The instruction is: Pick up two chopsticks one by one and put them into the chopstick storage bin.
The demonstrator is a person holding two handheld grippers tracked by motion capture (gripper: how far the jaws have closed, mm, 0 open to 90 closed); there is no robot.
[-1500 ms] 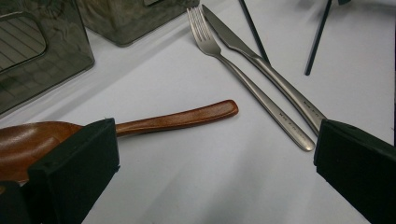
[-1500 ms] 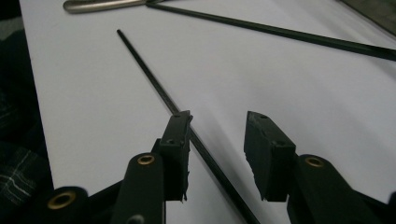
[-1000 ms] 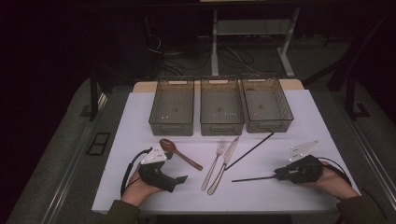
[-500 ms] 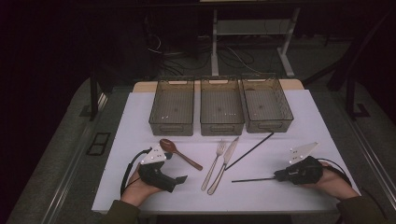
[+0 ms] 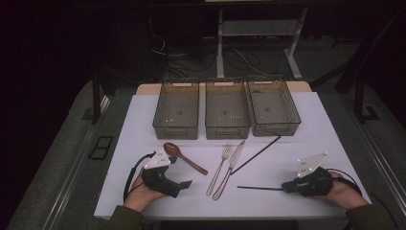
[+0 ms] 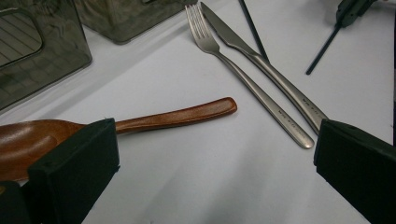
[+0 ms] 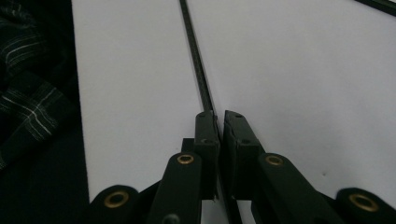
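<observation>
Right gripper (image 5: pixel 287 187): jaws have just been closing and now stand almost together, clamped on the near end of a black chopstick (image 5: pixel 261 188). In the right gripper view the chopstick (image 7: pixel 198 74) runs straight out from between the pads and lies flat on the white table (image 7: pixel 303 84).

Landmark: the fork (image 5: pixel 219 170), near the table's middle.
- Held chopstick: right of the fork and toward the person, its free tip pointing at the fork's handle end, apart from it.
- Knife (image 5: pixel 230 168): just right of the fork, alongside it.
- Second black chopstick (image 5: pixel 256 154): right of the fork, slanting away toward the right-hand bin (image 5: pixel 274 106).
- Wooden spoon (image 5: pixel 184 157): left of the fork.
- Left gripper (image 5: pixel 184 184): left of the fork, just nearer the person than the spoon; jaws spread wide, gripping nothing. In the left gripper view the spoon bowl (image 6: pixel 23 140) sits behind one jaw.
</observation>
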